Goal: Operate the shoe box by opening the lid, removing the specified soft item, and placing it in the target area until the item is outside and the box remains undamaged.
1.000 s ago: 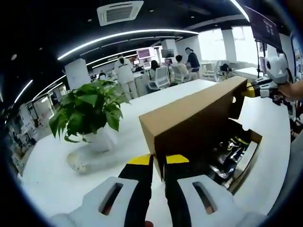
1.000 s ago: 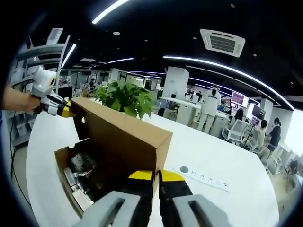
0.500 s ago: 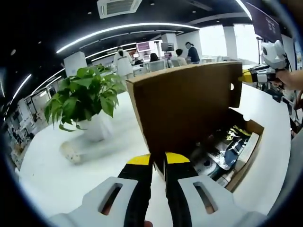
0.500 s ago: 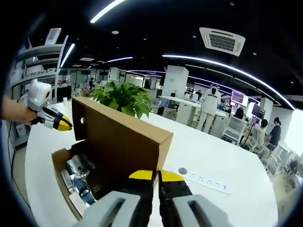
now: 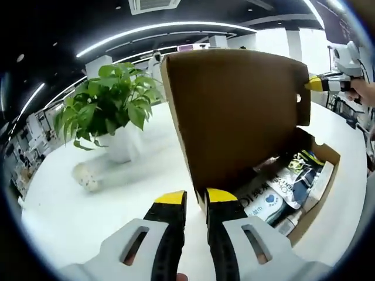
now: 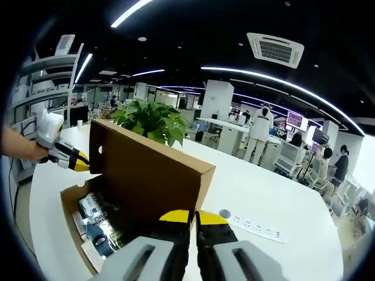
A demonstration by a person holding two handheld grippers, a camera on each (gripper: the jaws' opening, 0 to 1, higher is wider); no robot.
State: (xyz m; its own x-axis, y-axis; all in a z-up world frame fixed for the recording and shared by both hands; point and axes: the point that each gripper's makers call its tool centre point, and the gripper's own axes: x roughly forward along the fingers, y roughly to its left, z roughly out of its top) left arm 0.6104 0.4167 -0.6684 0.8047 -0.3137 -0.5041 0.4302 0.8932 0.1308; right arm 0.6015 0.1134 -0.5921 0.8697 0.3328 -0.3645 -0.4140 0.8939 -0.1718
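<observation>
Left gripper view, from the left: a leafy potted plant [image 5: 111, 108] in a white pot standing on the white counter [image 5: 76, 211], with a small pale object [image 5: 87, 177] lying just beside the pot, too blurred to identify. Centre bottom: left gripper [image 5: 190, 199], yellow-tipped fingers [image 5: 170, 199] a narrow gap apart, nothing clearly pinched between them, their tips at the near lower corner of the raised lid [image 5: 234, 111]. Lid of the cardboard shoe box [image 5: 319, 202] standing nearly upright, brown inner face toward the camera. Right of it, inside the open box: soft packets [image 5: 275, 196] in white, blue and dark colours, lying jumbled; cannot tell which is the specified item. Far right: the right gripper [image 5: 316, 85] at the lid's far edge, held by a hand [image 5: 366, 92].

Right gripper view, from the left: the left gripper [image 6: 79, 163] and a hand [image 6: 17, 149] at the box's far end. Open box [image 6: 79, 231] on the counter [image 6: 281, 211] with packets [image 6: 96, 219] inside, lid [image 6: 146, 175] raised, plant [image 6: 153, 120] behind it. Centre bottom: right gripper [image 6: 193, 218], fingers [image 6: 176, 218] pressed close against the lid's edge. Further right: a white power strip [image 6: 252, 225] lying on the counter, people [image 6: 258, 137] standing and seated in the office beyond.
</observation>
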